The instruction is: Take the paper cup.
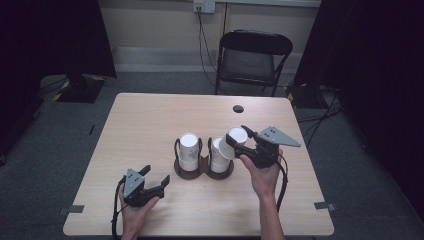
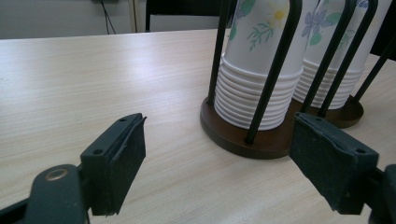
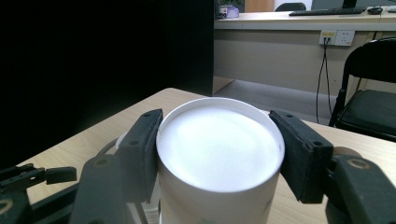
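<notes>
While the right gripper (image 1: 239, 138) is squeezing a white paper cup (image 1: 236, 135) just above the right stack (image 1: 218, 155) in the cup holder (image 1: 202, 170), the left gripper (image 1: 152, 177) is waiting wide apart, left of the holder.

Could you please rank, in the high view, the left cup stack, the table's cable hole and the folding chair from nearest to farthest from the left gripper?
From the left gripper:
1. Left cup stack, mid-table in the holder.
2. Cable hole, near the far edge.
3. Folding chair, beyond the table.
</notes>
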A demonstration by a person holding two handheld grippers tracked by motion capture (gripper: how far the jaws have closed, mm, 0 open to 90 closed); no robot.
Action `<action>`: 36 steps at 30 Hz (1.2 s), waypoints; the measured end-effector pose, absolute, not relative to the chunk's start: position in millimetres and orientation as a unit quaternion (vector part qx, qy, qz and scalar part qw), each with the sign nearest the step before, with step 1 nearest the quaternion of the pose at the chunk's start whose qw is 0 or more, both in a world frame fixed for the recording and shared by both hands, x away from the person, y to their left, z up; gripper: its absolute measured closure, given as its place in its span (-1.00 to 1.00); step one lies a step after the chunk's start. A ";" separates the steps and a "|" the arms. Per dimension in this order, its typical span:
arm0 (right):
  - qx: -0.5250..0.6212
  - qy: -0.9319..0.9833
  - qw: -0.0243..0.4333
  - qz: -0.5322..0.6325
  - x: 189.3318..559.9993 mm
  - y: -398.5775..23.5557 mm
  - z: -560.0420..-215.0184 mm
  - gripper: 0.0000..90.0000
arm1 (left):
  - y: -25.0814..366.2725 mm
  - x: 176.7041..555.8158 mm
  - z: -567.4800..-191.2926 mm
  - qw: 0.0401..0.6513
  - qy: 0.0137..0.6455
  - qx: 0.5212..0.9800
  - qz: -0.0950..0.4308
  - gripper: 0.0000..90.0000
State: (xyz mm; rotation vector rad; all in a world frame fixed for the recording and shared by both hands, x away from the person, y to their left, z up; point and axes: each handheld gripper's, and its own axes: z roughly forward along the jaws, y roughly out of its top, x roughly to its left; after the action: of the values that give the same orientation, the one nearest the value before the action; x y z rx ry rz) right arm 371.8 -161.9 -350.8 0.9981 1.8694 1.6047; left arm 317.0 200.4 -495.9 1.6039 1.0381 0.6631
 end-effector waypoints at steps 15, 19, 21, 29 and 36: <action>0.389 0.666 0.228 0.594 351.3 -176.0 -369.4 -0.17 | 201.2 318.5 -494.8 0.543 0.421 0.680 0.255 -0.46; 0.392 0.659 0.231 0.599 343.5 -179.0 -372.8 -0.17 | 200.0 318.5 -493.3 0.544 0.416 0.684 0.253 -0.47; 0.392 0.655 0.232 0.603 338.6 -181.2 -372.8 -0.17 | 198.3 317.9 -492.9 0.546 0.416 0.682 0.253 -0.48; 0.396 0.649 0.222 0.610 324.9 -183.6 -380.6 -0.17 | 190.4 316.1 -489.9 0.557 0.402 0.686 0.241 -0.39; 0.405 0.636 0.191 0.629 316.6 -181.2 -396.1 -0.17 | 180.9 314.8 -486.1 0.578 0.380 0.688 0.220 -0.35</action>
State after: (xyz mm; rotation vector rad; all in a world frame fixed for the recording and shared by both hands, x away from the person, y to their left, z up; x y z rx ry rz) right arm 316.6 -181.2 -396.1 1.1376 1.7858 1.7673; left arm 314.8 180.9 -486.1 1.6106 0.8883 0.5145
